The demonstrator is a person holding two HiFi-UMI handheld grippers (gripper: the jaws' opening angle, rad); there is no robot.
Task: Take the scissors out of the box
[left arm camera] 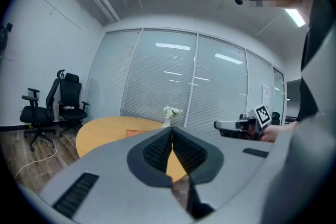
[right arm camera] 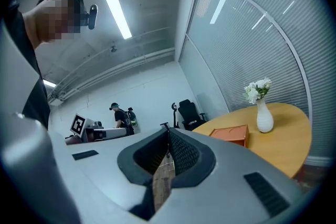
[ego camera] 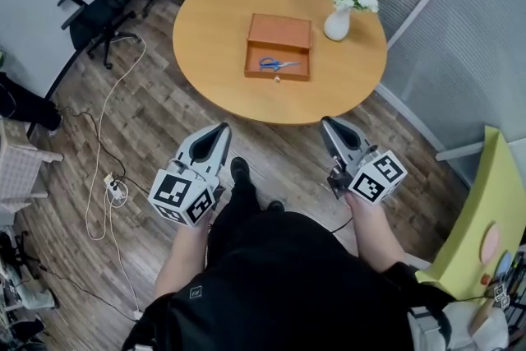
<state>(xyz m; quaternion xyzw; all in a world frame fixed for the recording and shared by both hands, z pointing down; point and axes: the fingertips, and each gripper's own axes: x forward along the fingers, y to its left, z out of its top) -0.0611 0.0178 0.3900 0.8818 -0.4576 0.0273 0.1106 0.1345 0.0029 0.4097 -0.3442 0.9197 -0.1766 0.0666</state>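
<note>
The blue-handled scissors (ego camera: pixel 278 64) lie, flat as far as I can tell, in the open orange box (ego camera: pixel 280 30) on the round desk (ego camera: pixel 214 37), with a white vase (ego camera: pixel 337 25) nearby. Well short of the desk, the left gripper (ego camera: pixel 223 130) and right gripper (ego camera: pixel 327 122) hang empty, each with its fingers closed together.

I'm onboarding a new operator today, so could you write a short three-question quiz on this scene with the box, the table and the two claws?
1. True or false: the scissors lie inside the open box.
2. Multiple choice: the white vase stands A) inside the box, B) on the table beside the box, C) on the floor.
3. Fill in: the left claw and the right claw are both ____ and hold nothing.
Key: 1 true; 2 B; 3 shut.
</note>
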